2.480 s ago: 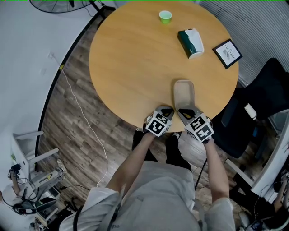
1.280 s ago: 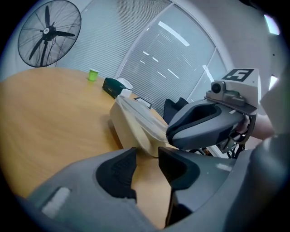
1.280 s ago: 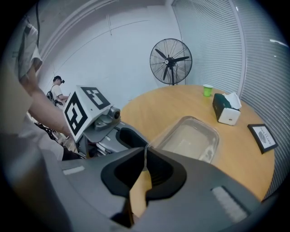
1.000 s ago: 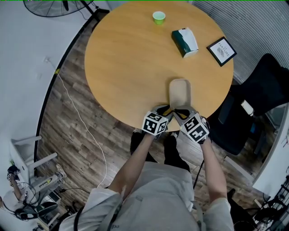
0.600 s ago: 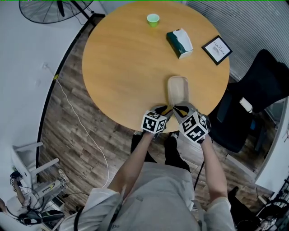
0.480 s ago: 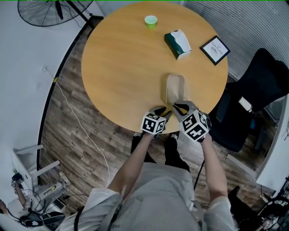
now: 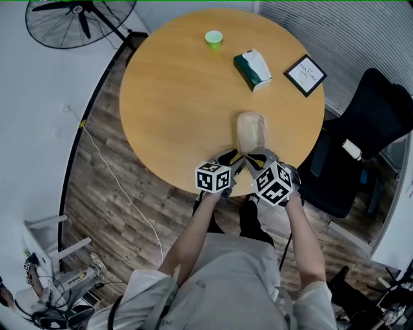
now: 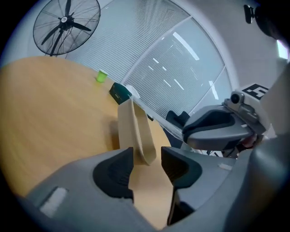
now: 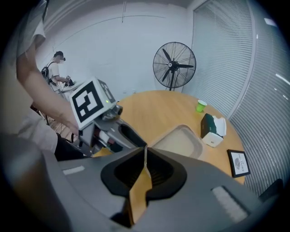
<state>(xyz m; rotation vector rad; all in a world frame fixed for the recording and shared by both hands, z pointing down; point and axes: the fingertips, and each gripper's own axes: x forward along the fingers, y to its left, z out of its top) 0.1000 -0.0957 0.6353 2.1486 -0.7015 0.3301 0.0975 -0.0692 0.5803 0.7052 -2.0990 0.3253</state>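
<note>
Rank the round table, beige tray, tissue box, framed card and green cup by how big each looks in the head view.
1. round table
2. beige tray
3. tissue box and framed card: they look about alike, so no order between them
4. green cup

I count one round table carrying one green cup, one tissue box, one framed card and one tray. Beyond it I see one fan, one chair, and two grippers: left gripper, right gripper.
</note>
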